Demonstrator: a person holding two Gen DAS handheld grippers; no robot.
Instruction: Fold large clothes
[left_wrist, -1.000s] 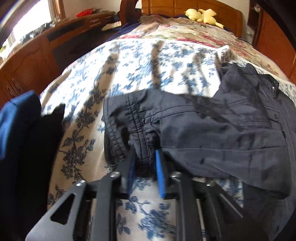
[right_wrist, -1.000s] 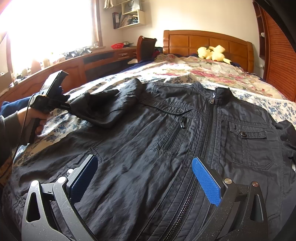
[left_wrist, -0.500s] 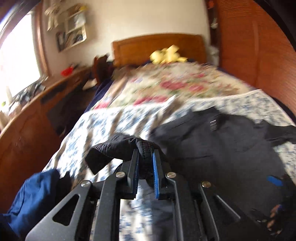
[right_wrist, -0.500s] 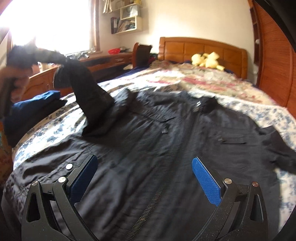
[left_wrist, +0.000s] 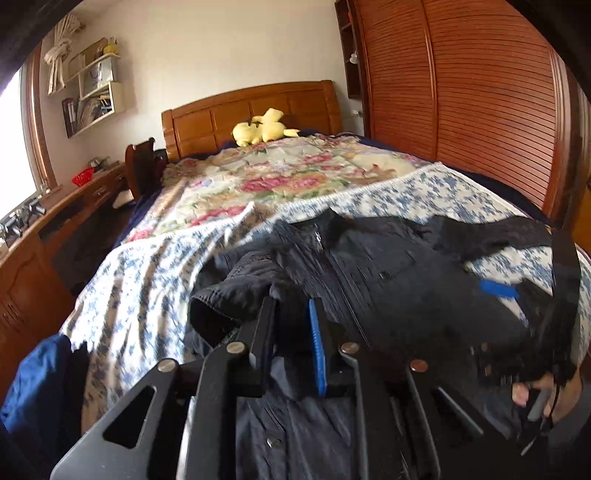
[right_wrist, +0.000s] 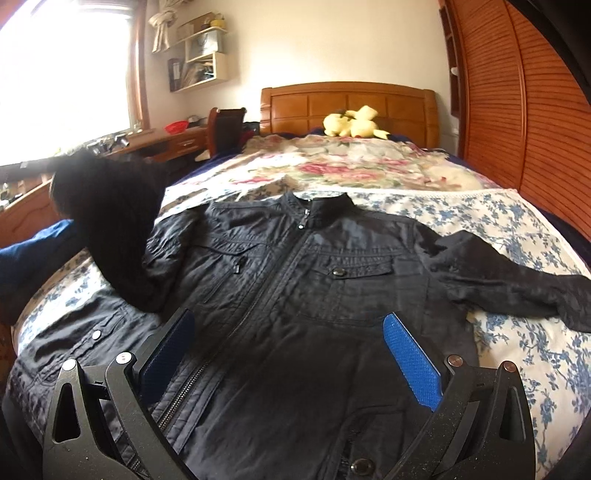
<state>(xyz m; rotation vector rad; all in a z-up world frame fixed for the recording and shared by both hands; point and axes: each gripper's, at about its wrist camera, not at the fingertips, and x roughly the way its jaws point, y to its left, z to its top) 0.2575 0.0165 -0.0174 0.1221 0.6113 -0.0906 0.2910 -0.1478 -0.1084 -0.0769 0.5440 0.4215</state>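
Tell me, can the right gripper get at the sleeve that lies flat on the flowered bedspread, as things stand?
Probably yes. The right gripper hangs open over the jacket, and the flat sleeve lies uncovered on the bedspread to its right, nothing between.

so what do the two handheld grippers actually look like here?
Both are matte black frames with triangular cut-outs and silver pivot bolts. The left gripper and right gripper each carry long flat fingers faced with textured blue pads. The person's hand on the right one has a dark sleeve and a thin black cable.
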